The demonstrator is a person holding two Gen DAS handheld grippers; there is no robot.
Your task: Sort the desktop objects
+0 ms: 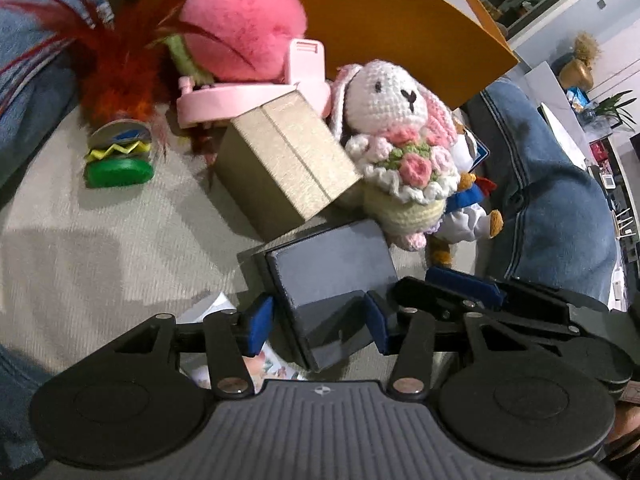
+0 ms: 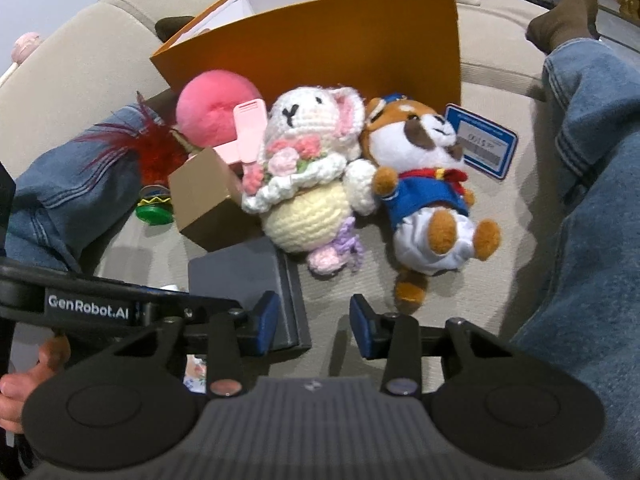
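A dark grey flat box (image 1: 332,272) lies on the beige cushion (image 1: 100,240). My left gripper (image 1: 318,320) is shut on it, a blue pad against each side. My right gripper (image 2: 314,316) is open beside it: the grey box (image 2: 236,276) reaches in with its right edge between the fingers, and the right pad is over bare cushion. Behind the box are a tan box (image 1: 280,160), a crochet bunny (image 2: 304,176) and a red panda plush (image 2: 424,184). Further left are a pink pompom (image 1: 240,20), a pink plastic piece (image 1: 256,96) and a red feather shuttlecock (image 1: 120,152).
An open orange box (image 2: 320,48) with a white inside stands at the back. A person's jeans-clad legs (image 2: 592,200) flank the pile on both sides. A blue tag (image 2: 480,140) lies beside the panda. Printed paper (image 1: 212,308) lies under my left gripper.
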